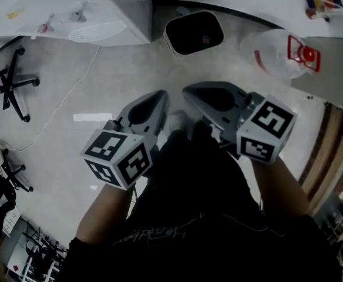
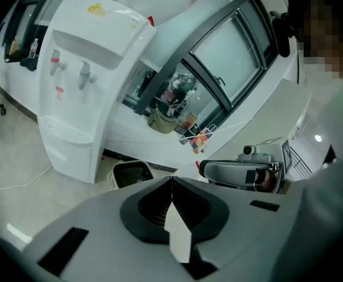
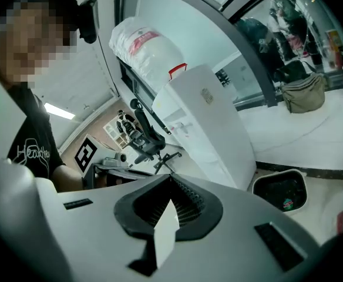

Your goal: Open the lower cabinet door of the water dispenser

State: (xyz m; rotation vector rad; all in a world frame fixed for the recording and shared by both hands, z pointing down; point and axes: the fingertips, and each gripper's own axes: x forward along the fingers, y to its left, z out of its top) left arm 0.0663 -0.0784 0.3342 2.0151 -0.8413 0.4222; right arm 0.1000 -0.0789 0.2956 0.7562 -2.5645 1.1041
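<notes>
Water dispenser (image 2: 83, 81): a white floor unit, upper left in the left gripper view and also at the upper left of the head view; two taps on its front above a drip tray.
Lower cabinet door (image 2: 63, 154): the bottom panel of the dispenser, lying flush with the front, shut; neither gripper is near it.
Left gripper (image 1: 160, 96): lower left of centre in the head view, over the person's dark trousers; its fingers are pressed together with nothing between them, and it points toward the dispenser, well apart from it.
Right gripper (image 1: 189, 91): just right of the left one, tips close to it; its fingers are likewise closed on nothing.
Trash bin (image 1: 194, 34): a white bin with a dark inside, top centre of the head view, on the floor just beside the dispenser.
Plastic-wrapped jug (image 1: 280, 51): upper right of the head view, with a red handle.
Office chair (image 1: 10, 84): black, at the left edge of the head view.
Cable (image 1: 66, 98): a thin white line across the pale floor, left of the grippers.
</notes>
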